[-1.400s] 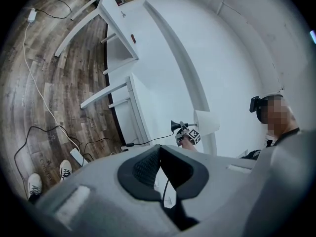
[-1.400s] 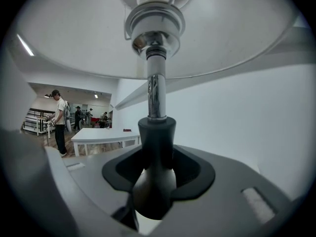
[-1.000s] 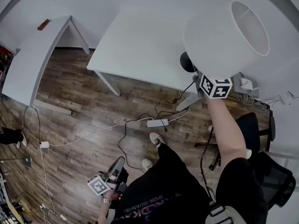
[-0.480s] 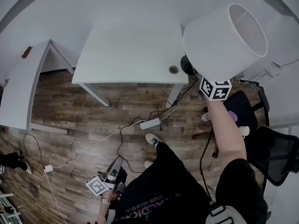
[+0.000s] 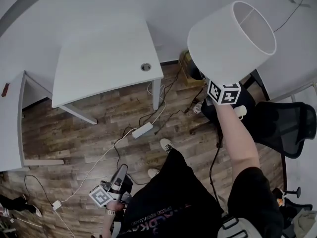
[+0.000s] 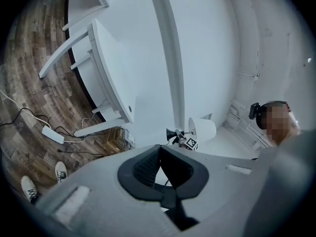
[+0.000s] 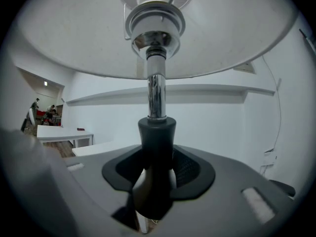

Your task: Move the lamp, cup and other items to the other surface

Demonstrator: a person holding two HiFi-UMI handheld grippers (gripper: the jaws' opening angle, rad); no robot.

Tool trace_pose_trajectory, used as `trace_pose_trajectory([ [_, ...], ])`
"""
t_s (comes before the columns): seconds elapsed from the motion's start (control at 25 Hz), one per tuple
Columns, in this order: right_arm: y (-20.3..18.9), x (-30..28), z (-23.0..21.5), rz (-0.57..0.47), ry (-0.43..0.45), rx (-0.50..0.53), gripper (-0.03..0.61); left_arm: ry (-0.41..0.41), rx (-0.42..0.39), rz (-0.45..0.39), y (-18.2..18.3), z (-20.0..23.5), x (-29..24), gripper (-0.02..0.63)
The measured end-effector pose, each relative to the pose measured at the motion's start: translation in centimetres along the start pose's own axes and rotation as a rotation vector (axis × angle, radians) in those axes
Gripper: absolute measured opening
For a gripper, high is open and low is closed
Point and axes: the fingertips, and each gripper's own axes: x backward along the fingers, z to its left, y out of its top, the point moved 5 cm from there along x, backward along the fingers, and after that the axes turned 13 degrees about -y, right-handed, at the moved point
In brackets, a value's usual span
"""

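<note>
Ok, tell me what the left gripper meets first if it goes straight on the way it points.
Likely the white wall: the line from the left gripper passes between the white desk and the lamp, apparently clear of both, though depth is unclear.

The right tongs (image 7: 157, 158) squeeze the black neck of the lamp (image 7: 156, 95), one jaw on each side. A shiny metal pole goes up toward 12 o'clock into the big white shade (image 7: 74, 38), which fills the top. A long white ledge (image 7: 207, 89) runs across the wall behind. At 9 o'clock stands a white counter (image 7: 61, 131). Far off above it are tiny shapes, maybe people (image 7: 42, 113).
</note>
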Motion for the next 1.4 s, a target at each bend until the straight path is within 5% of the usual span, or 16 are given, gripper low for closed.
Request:
trace_pose_trajectory([
  [0.52, -2.2, 4.1, -17.0, 0.017, -0.208, -0.061, 0.163, -0.046, 0.022, 0.179, -4.6, 0.8, -10.5, -0.003],
  [0.84, -5.2, 3.0, -26.5, 0.027, -0.278, -0.121, 0.163, 0.020, 0.054, 0.237, -7.9, 1.3, -17.9, -0.003],
  [1.4, -16.8, 2.2, -45.5, 0.068, -0.420, -0.207, 0.163, 0.221, 0.065, 0.502, -16.8, 5.0, -28.1, -0.003],
])
